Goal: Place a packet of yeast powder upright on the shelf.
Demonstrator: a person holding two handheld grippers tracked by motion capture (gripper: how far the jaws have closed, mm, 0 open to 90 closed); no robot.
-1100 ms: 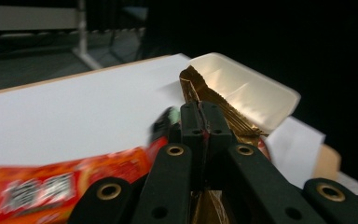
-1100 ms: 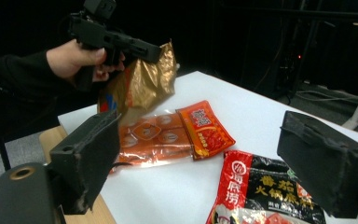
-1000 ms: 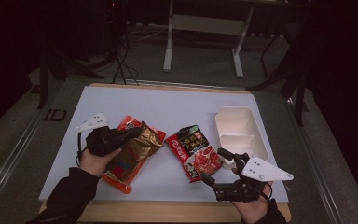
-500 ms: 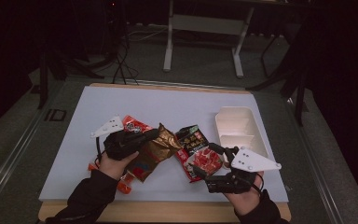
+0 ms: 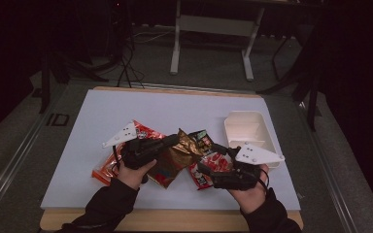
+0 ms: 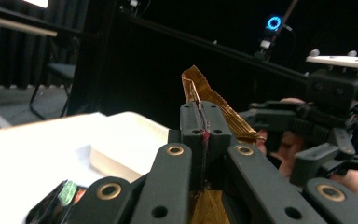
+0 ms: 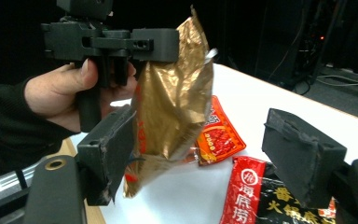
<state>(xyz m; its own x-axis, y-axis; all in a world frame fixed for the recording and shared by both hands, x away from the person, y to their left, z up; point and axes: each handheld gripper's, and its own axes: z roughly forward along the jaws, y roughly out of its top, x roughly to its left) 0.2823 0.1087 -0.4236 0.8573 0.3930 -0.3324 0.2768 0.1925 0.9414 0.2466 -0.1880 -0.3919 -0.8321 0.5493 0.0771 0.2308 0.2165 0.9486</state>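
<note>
The gold foil packet (image 7: 175, 93) hangs upright off the table, pinched at its top edge by my left gripper (image 7: 156, 45); in the left gripper view its crinkled gold edge (image 6: 209, 100) sticks up past the closed jaws, which are clamped flat on it. From the high view the gold foil packet (image 5: 177, 155) sits near the middle of the white table (image 5: 126, 111), lifted over the other packets.

My right gripper (image 7: 209, 154) has its jaws apart with the packet's lower part at the left pad; I can't tell whether that pad touches the foil, and the other pad stands well clear. These jaws have just been closing, with the packet between them and not yet pressed.

Below the packet lie an orange-red sachet (image 7: 219, 135) flat on the table and, nearer my right gripper, a red and black packet (image 7: 256, 196). In the high view another red packet (image 5: 109, 167) lies under my left hand (image 5: 131, 172), and a white tray (image 5: 247, 128) stands just beyond my right gripper (image 5: 213, 165).
</note>
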